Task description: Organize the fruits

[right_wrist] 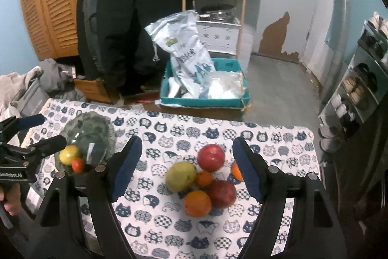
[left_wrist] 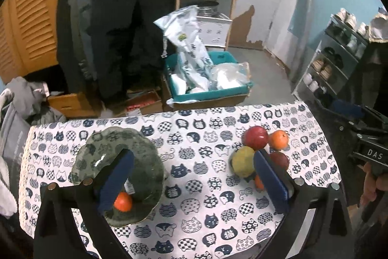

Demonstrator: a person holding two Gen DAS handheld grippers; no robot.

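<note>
Lying between right fingers (right_wrist: 247, 174): fruit pile (right_wrist: 203, 181)

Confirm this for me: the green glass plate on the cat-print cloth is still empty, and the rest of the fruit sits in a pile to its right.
Not empty. The right wrist view shows the green glass plate already holding a yellow fruit and a small orange one. The rest stands: the remaining fruit pile sits to its right on the cat-print cloth.

Both fisheye cameras ride on hand-held grippers and look steeply down and forward along their own fingers at a table with a cat-print tablecloth (left_wrist: 194, 186) — the left wrist view from the plate side, the right wrist view above the fruit pile (right_wrist: 206, 179). They share the glass plate (left_wrist: 143, 145), tablecloth and the teal bin (right_wrist: 206, 102) beyond — each also catches the other gripper at its edge.
</note>
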